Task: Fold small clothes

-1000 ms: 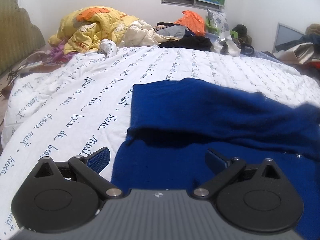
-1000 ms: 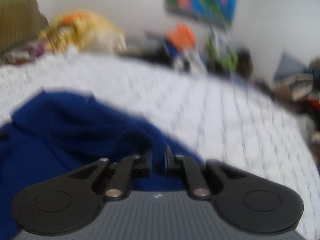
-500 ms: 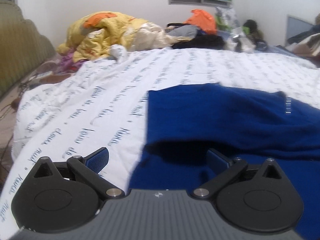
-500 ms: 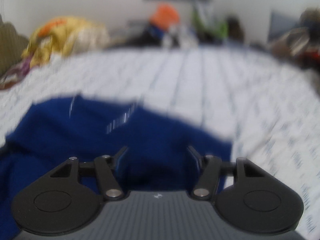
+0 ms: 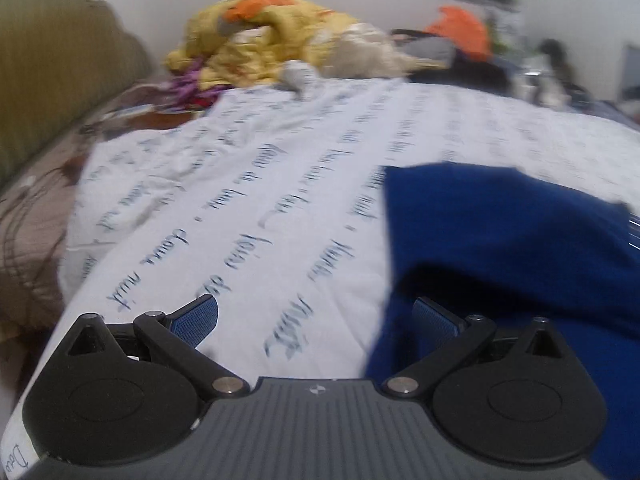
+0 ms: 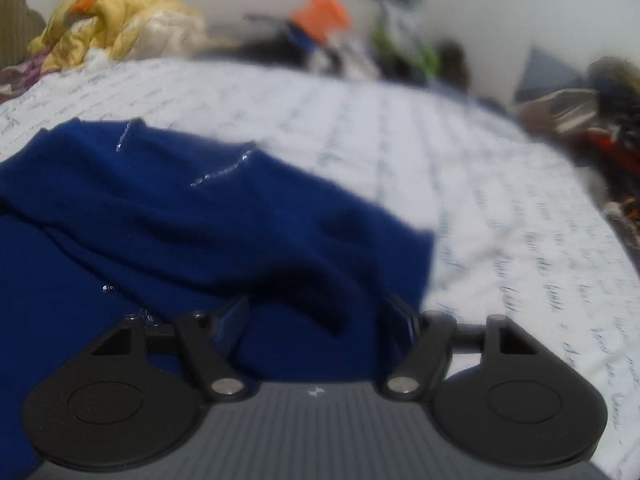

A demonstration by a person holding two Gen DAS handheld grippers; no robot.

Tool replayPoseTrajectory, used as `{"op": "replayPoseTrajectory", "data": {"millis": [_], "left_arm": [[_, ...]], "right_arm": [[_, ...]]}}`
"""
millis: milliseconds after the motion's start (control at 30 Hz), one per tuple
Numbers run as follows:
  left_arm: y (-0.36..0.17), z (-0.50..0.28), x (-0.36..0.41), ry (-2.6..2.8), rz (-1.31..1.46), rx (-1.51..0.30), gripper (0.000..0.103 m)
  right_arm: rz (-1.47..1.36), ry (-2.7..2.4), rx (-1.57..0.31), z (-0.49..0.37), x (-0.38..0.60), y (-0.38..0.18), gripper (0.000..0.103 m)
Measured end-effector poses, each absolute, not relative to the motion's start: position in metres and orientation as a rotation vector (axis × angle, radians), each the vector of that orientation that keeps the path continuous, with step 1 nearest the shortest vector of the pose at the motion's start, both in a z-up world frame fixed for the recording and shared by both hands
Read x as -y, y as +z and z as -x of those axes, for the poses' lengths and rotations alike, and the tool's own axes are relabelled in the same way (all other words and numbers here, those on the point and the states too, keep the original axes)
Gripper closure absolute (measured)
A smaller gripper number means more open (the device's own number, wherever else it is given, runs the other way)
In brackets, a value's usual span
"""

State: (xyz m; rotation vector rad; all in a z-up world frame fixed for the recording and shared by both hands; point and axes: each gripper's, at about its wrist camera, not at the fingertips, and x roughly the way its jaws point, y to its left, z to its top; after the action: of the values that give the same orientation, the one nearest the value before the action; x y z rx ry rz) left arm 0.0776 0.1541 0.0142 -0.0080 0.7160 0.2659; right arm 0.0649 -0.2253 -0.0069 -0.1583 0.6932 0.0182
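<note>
Blue knit garment (image 6: 208, 224) lay folded on the bedsheet (image 5: 248, 184), soft, light and limp, beneath the opening right gripper (image 6: 316, 320), nothing pinched; left gripper (image 5: 316, 316) stood wide beside its edge, the likeliest hold.

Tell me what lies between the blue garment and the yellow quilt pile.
Only white script-printed bedsheet between the blue garment and yellow quilt pile, shown in the left wrist view.

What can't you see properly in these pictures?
- Blue garment: its near part is hidden by the right gripper in the right view; cut off by the right edge in the left view.
- Writing on the sheet: blurred in both views.
- Clutter by the wall: too blurred to name.
</note>
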Motion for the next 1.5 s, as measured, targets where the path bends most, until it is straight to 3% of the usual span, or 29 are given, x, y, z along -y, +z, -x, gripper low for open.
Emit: {"op": "replayPoseTrajectory", "data": {"millis": [233,300,433,633,700,733,800,833,867,933,967,1233,1500], "left_arm": [[0.008,-0.032,-0.157,-0.038,0.053,-0.779,0.001],[0.004,-0.023,-0.168,-0.12,0.115,-0.815,0.006],[-0.004,-0.011,-0.186,-0.202,0.173,-0.863,0.025],[-0.007,0.008,-0.182,-0.27,0.104,-0.856,0.036],[-0.007,0.011,-0.174,-0.293,0.073,-0.851,0.043],[-0.008,0.013,-0.171,-0.302,0.06,-0.848,0.052],[-0.008,0.013,-0.166,-0.302,0.054,-0.842,0.069],[-0.009,0.012,-0.165,-0.294,0.056,-0.845,0.093],[-0.009,0.01,-0.166,-0.292,0.072,-0.858,0.097],[-0.007,0.008,-0.167,-0.289,0.105,-0.862,0.098],[-0.005,0.007,-0.166,-0.296,0.109,-0.853,0.098],[0.037,-0.024,-0.153,-0.32,0.161,-0.699,0.098],[0.018,-0.082,-0.135,-0.186,0.094,-0.756,0.097]], "right_arm": [[-0.083,0.116,-0.67,0.006,0.273,0.011,0.03],[-0.119,0.144,-0.698,0.022,0.282,0.009,0.03],[-0.243,0.251,-0.758,0.054,0.302,0.001,0.03],[-0.306,0.317,-0.815,0.091,0.307,-0.014,0.031],[-0.307,0.328,-0.814,0.097,0.301,-0.014,0.036],[-0.318,0.348,-0.819,0.098,0.297,-0.014,0.046],[-0.344,0.403,-0.823,0.097,0.289,-0.017,0.055],[-0.349,0.422,-0.82,0.095,0.283,-0.018,0.061],[-0.351,0.43,-0.821,0.095,0.28,-0.02,0.075],[-0.369,0.42,-0.828,0.089,0.274,-0.023,0.094],[-0.383,0.409,-0.824,0.084,0.274,-0.024,0.096],[-0.419,0.33,-0.662,0.056,0.286,0.004,0.098],[-0.274,0.1,-0.601,0.002,0.3,0.01,0.098]]}}
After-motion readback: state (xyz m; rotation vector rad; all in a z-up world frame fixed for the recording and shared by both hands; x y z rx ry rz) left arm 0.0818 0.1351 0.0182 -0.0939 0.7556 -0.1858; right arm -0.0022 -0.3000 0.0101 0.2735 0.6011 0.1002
